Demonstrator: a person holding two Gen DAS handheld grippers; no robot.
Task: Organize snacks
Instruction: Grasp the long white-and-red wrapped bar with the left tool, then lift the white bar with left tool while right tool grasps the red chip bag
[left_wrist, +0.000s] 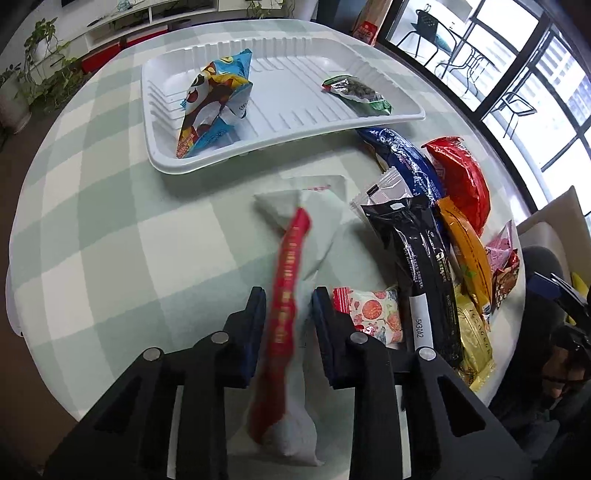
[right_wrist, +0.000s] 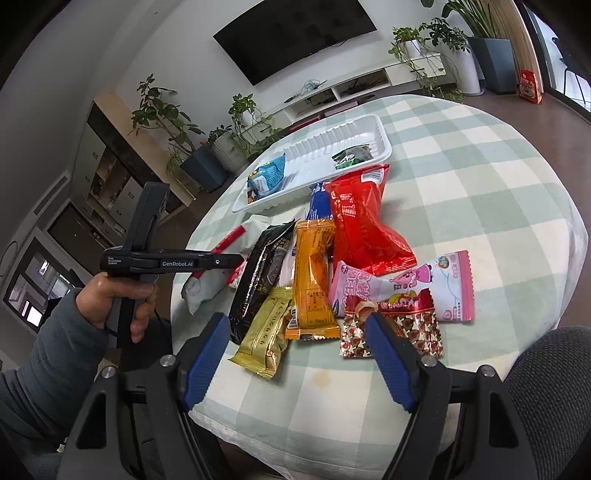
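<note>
My left gripper (left_wrist: 288, 299) is shut on a white snack packet with a red band (left_wrist: 291, 258), held just above the checked table; the packet also shows in the right wrist view (right_wrist: 207, 288). The white tray (left_wrist: 295, 125) lies beyond it and holds a blue panda bag (left_wrist: 214, 103) and a green packet (left_wrist: 358, 92). My right gripper (right_wrist: 295, 332) is open and empty at the near table edge, in front of the gold packet (right_wrist: 264, 339), the orange packet (right_wrist: 312, 277) and a red star-print packet (right_wrist: 399, 325).
Loose snacks lie in a pile right of the tray: a red bag (right_wrist: 362, 221), a blue roll (left_wrist: 402, 158), a black packet (left_wrist: 417, 251), a pink packet (right_wrist: 406, 284) and a small strawberry packet (left_wrist: 373, 310). A grey chair back (right_wrist: 546, 387) stands at the lower right.
</note>
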